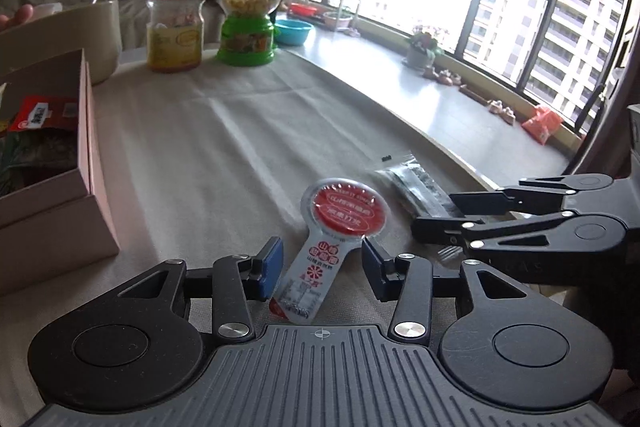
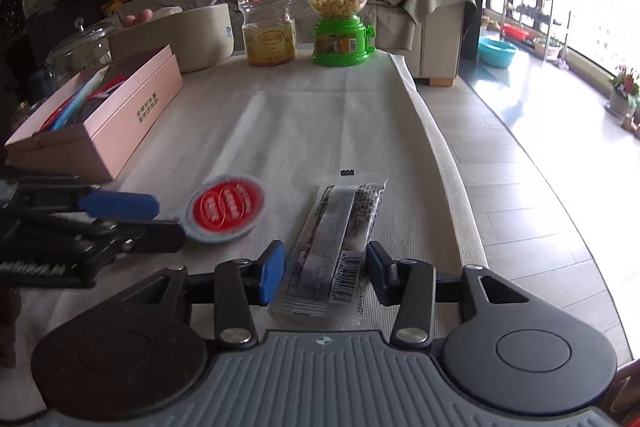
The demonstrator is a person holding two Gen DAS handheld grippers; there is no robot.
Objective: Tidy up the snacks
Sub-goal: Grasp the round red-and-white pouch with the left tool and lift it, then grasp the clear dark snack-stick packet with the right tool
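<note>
A paddle-shaped snack packet with a red round label [image 1: 338,227] lies on the white tablecloth, its stem between the open fingers of my left gripper [image 1: 322,267]. It also shows in the right wrist view [image 2: 226,209]. A clear wrapped snack bar with a barcode [image 2: 336,247] lies flat between the open fingers of my right gripper [image 2: 325,273]; it also shows in the left wrist view [image 1: 416,187]. The right gripper [image 1: 472,217] reaches in from the right there. A pink open box [image 2: 120,123] holding snacks stands at the left, also in the left wrist view [image 1: 86,147].
A red-lidded jar [image 2: 268,19], a green candy dispenser [image 2: 340,19] and a cream bowl [image 2: 200,35] stand at the table's far end. A glass jar [image 2: 80,47] is behind the box. The table's edge [image 2: 452,167] runs along the right, with floor beyond.
</note>
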